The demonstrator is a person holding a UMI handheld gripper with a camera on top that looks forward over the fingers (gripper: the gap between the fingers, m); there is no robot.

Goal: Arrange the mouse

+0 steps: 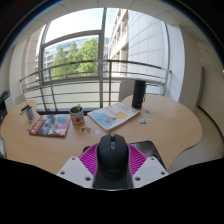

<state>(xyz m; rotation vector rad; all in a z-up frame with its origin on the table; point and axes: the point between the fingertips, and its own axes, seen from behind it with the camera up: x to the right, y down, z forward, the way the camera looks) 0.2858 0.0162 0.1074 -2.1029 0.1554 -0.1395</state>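
A black computer mouse (111, 156) sits between my gripper's (111, 160) two fingers, its front end pointing away from me. The magenta pads (90, 158) press against both of its sides, so the gripper is shut on the mouse. It is held above the near edge of a round wooden table (160, 128). A dark mouse pad (148, 150) lies just to the right of the fingers, partly hidden by the mouse.
On the table beyond the fingers lie an open magazine (112, 117), a colourful book (49, 124), a red-and-white cup (77, 116) and a black cylinder (139, 93). A railing and large windows stand behind the table.
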